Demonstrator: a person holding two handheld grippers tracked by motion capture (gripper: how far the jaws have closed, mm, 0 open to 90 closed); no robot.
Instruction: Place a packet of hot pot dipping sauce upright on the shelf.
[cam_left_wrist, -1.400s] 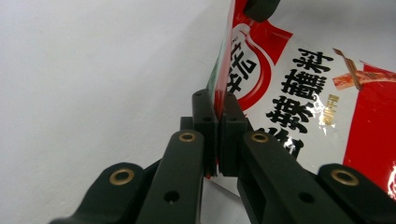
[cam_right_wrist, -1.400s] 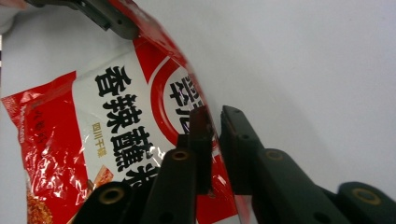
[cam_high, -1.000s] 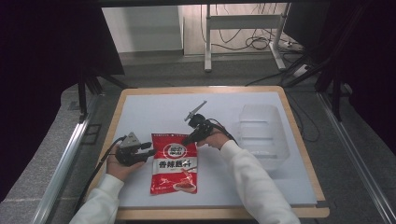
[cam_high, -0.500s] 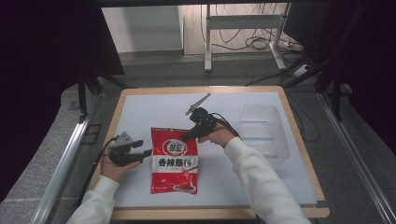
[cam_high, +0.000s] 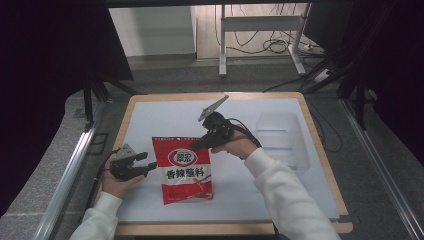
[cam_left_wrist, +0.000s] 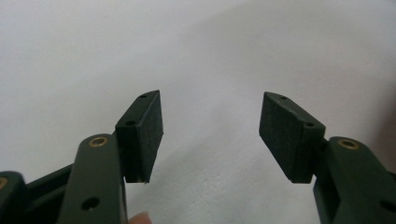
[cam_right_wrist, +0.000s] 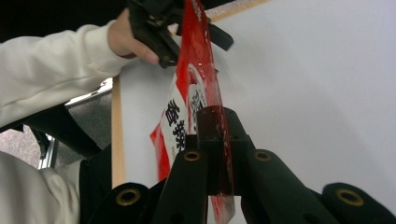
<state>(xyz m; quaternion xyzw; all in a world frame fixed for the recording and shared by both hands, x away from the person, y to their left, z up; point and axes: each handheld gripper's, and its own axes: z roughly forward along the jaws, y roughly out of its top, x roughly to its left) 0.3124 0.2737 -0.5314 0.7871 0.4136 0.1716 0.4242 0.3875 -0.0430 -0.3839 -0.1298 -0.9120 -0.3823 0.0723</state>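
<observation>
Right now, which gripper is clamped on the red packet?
The right gripper, shut on the red packet at its top edge; the left gripper is open over bare table.

The red packet (cam_high: 186, 170) on the worktop (cam_high: 165, 115) carries the only readable print. In the high view, a white band across its middle bears large dark characters, 香辣脆料. Above that band, at about 12 o'clock on the packet's face, sits a round dark emblem with small white characters too small to read. A thin line of fine print runs along the top edge, also illegible. In the right tool view the packet (cam_right_wrist: 196, 93) appears edge-on, and the character 香 can be made out on its white band, with part of a second character below it. The round emblem is blurred there.
</observation>
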